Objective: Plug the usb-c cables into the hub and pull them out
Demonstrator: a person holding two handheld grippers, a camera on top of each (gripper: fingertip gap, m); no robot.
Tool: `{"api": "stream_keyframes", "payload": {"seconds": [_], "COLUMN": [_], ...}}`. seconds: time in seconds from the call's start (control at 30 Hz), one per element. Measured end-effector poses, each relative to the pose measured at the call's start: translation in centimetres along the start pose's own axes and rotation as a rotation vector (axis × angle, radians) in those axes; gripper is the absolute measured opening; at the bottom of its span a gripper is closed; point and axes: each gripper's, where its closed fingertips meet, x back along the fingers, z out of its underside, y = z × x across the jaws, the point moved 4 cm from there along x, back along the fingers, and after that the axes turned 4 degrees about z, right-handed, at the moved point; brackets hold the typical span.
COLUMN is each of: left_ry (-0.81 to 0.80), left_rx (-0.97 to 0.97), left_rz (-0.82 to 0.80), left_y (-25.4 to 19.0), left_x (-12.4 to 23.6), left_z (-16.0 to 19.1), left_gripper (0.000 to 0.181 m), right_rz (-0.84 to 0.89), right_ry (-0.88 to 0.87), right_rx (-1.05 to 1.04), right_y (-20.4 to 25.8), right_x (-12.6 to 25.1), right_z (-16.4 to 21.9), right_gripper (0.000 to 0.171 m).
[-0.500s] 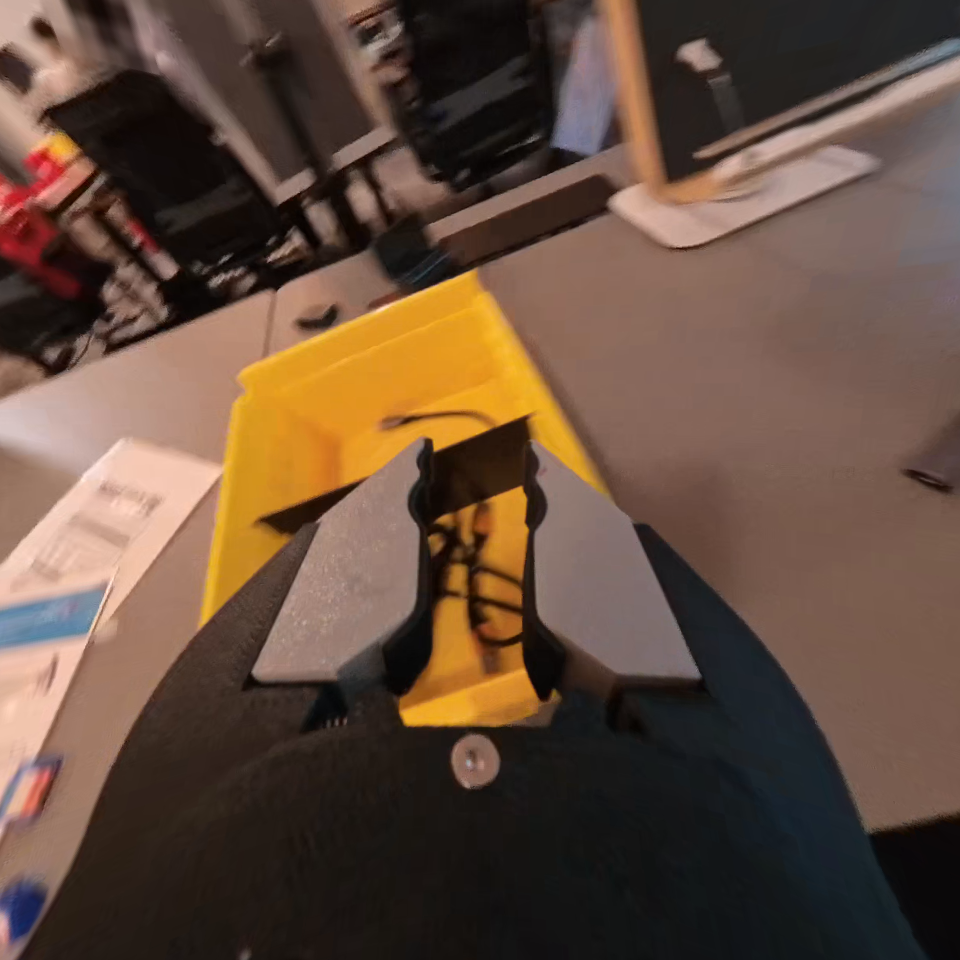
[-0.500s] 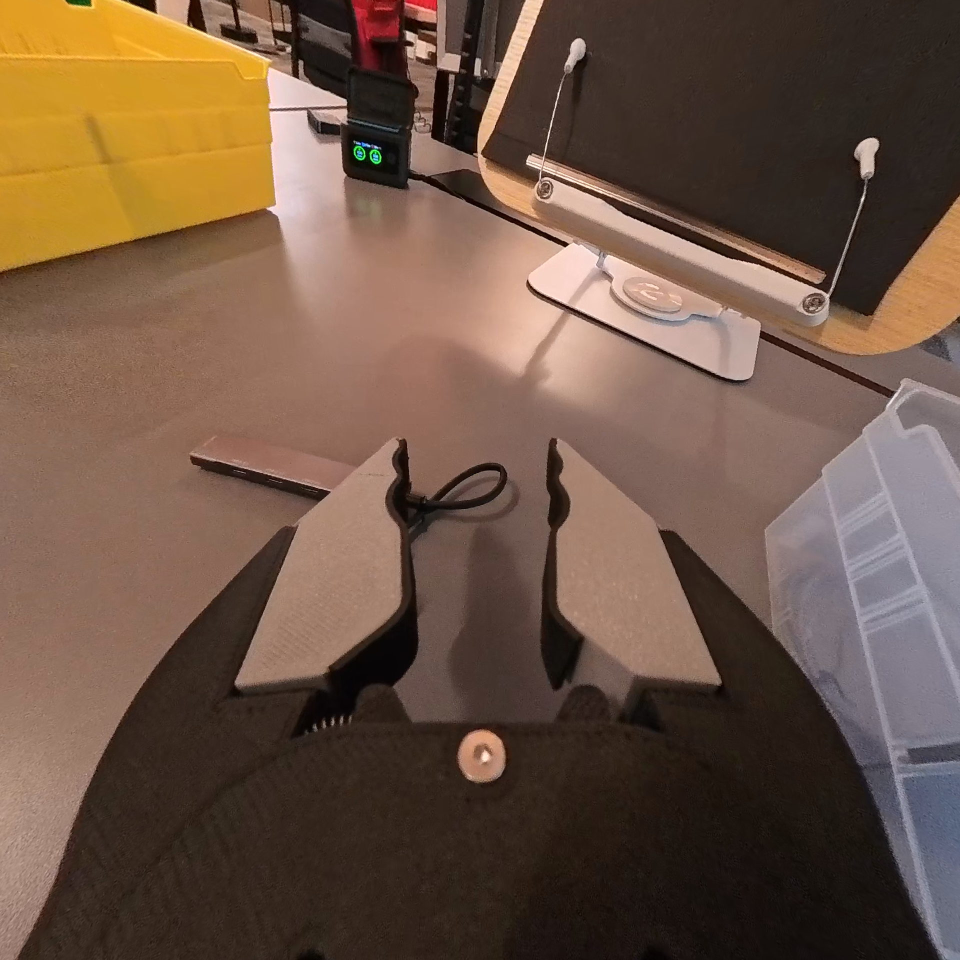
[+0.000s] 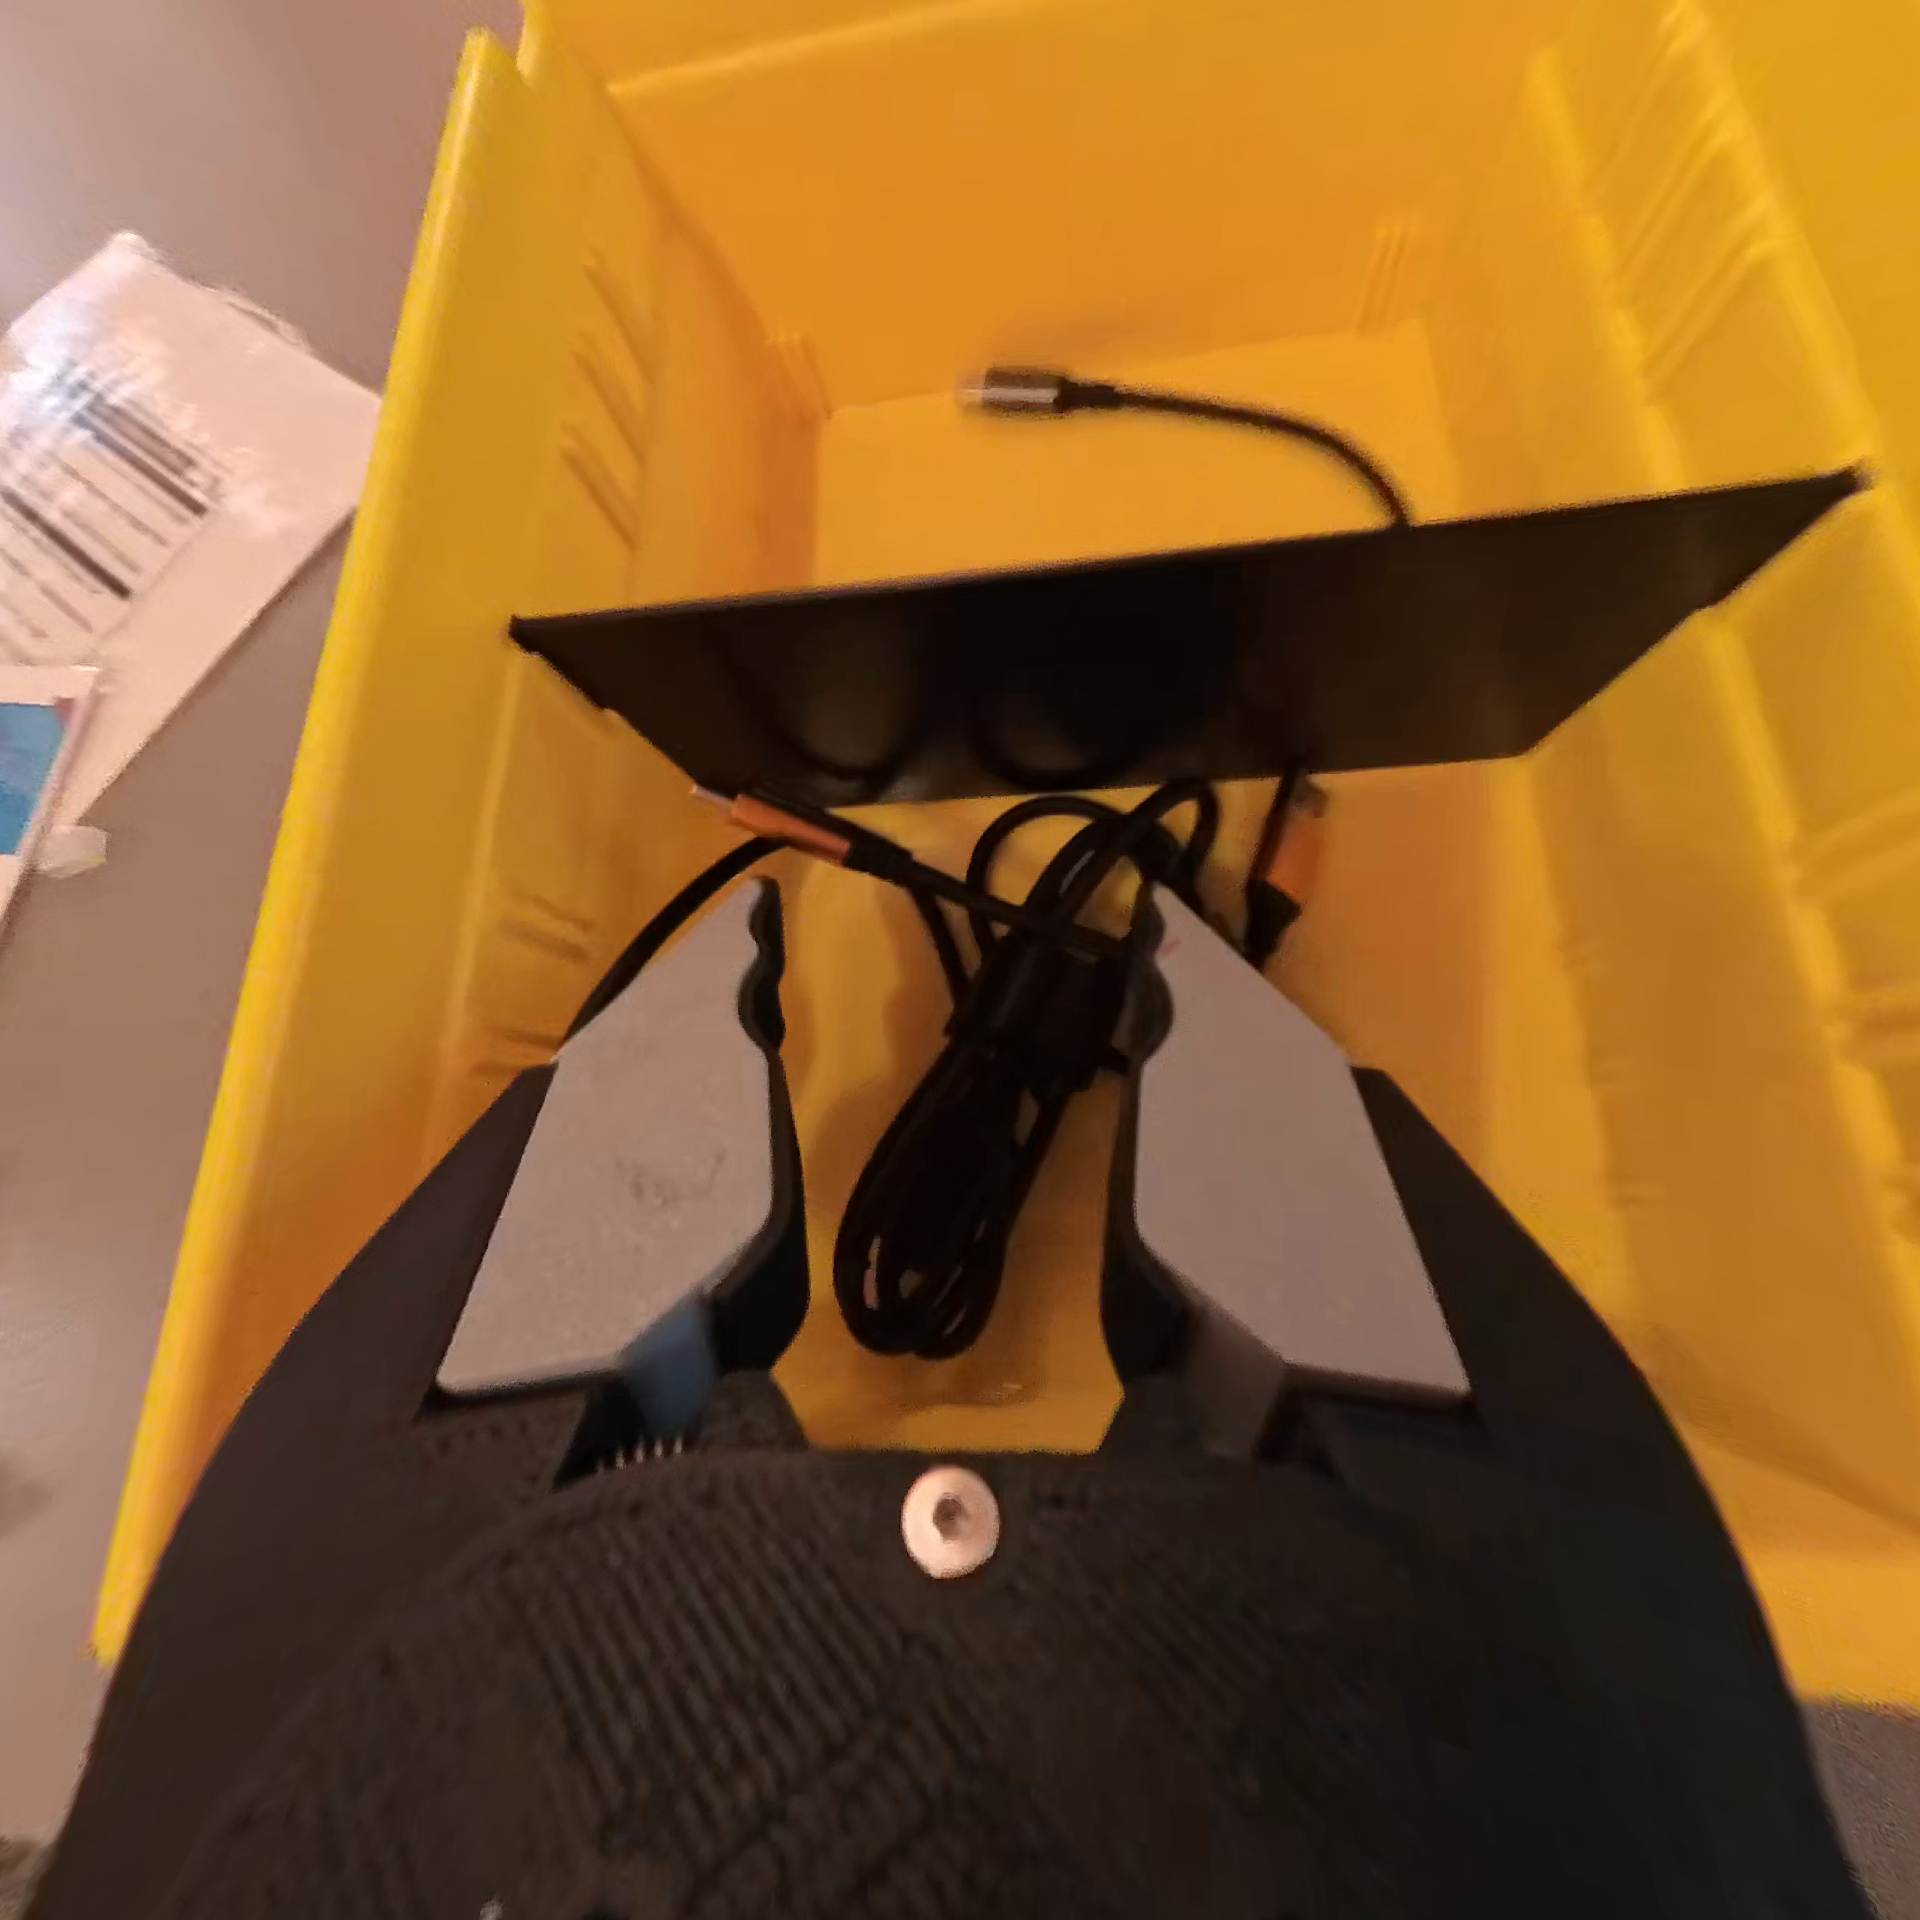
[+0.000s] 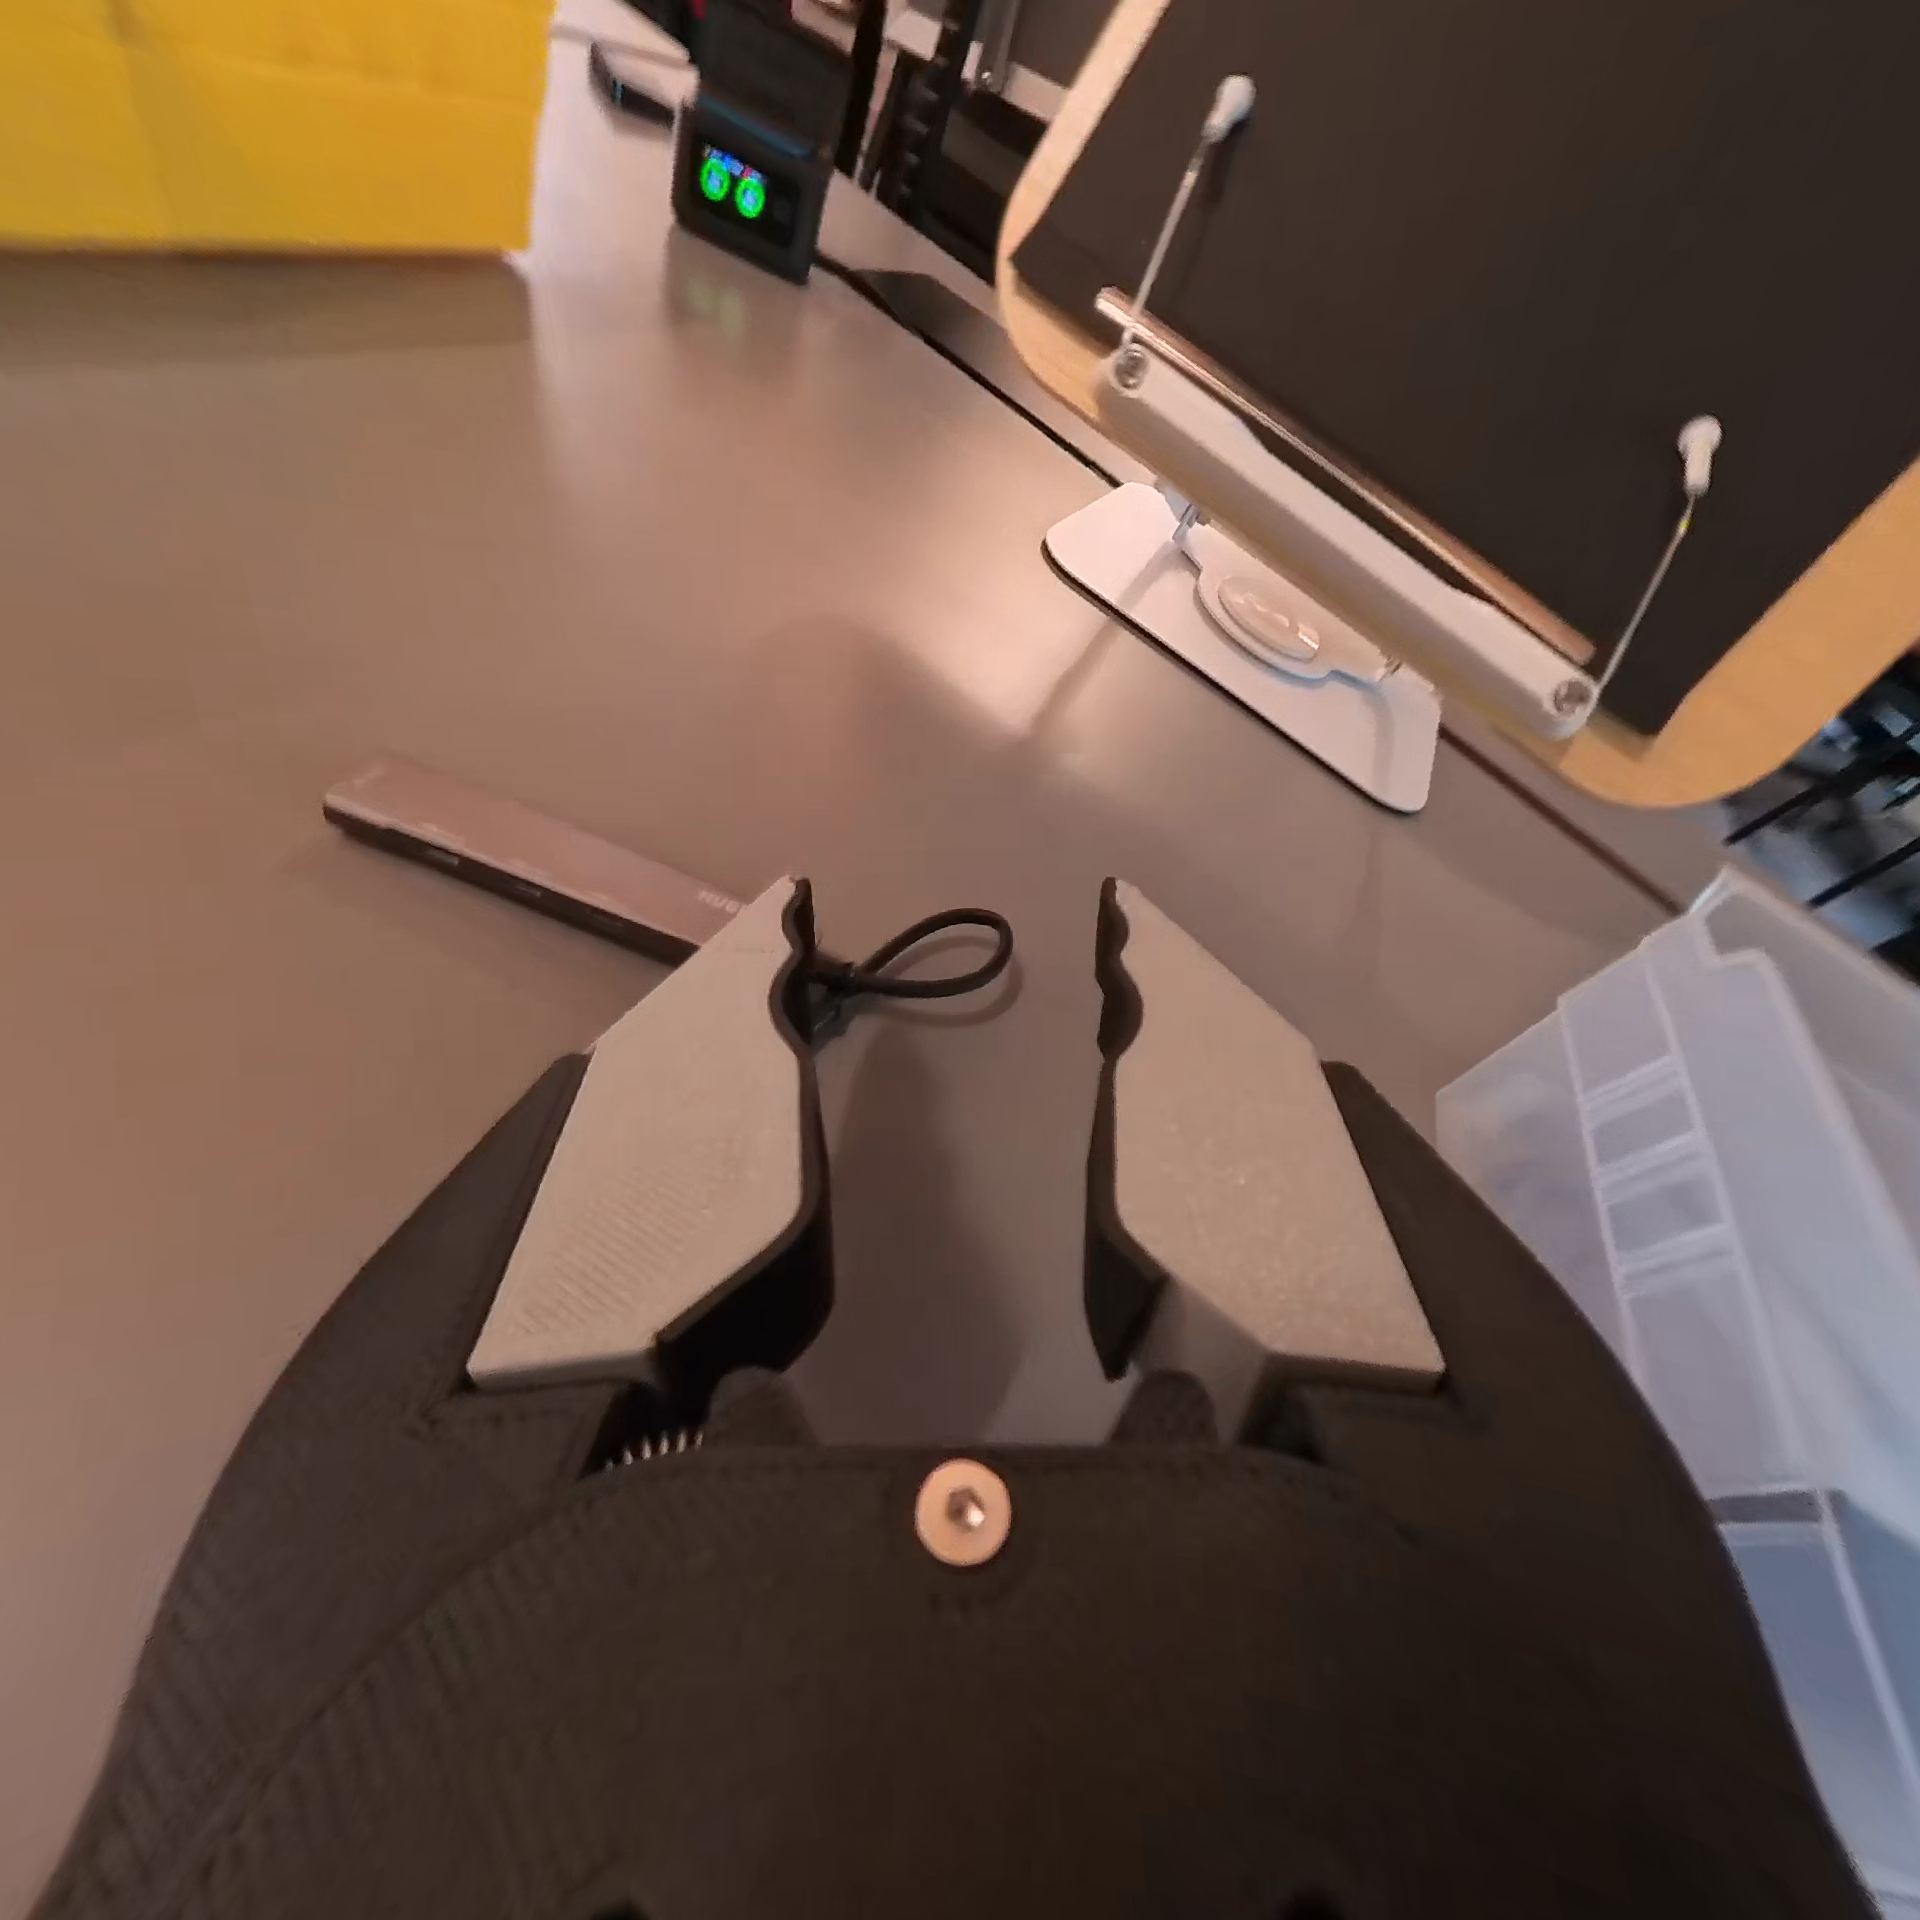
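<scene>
Left gripper (image 3: 956, 914): fingers spread, holding nothing, over the yellow bin (image 3: 1714, 935).
Cable bundle (image 3: 977, 1122): between the fingers, long axis along them.
Right gripper (image 4: 951, 904): parted, holding nothing; hub (image 4: 520, 862) left of its fingers on the surface (image 4: 416, 571).

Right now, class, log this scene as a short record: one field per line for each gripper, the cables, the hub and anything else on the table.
left gripper: open, inside the yellow bin, over the cable bundle
cable bundle: black, coiled, on the bin floor before the black divider
loose cable: behind the divider, metal plug free
right gripper: open, empty, above the table
hub: grey, flat on the table, no cable visibly plugged in; short black lead looped at its near end
other: book stand, clear organiser box, small screen device
</scene>
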Motion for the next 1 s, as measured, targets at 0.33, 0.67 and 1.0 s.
{"api": "stream_keyframes", "payload": {"seconds": [0.33, 0.67, 1.0], "left_ry": [-0.213, -0.407, -0.202], "left_rx": [-0.018, 0.497, 0.582], "left_rz": [-0.024, 0.082, 0.100], "left_y": [-0.1, 2.4, 1.1], "left_x": [1.7, 2.9, 0.3], "left_z": [-2.8, -4.4, -3.2], "left_gripper": [0.000, 0.086, 0.047], "right_rz": [0.002, 0.020, 0.021], "right_ry": [-0.001, -0.002, -0.011], "right_rx": [0.051, 0.097, 0.093], "right_y": [0.5, 0.8, 0.8], "right_x": [0.0, 0.0, 0.1], "right_z": [0.0, -0.1, -0.2], "right_gripper": [0.052, 0.050, 0.050]}}
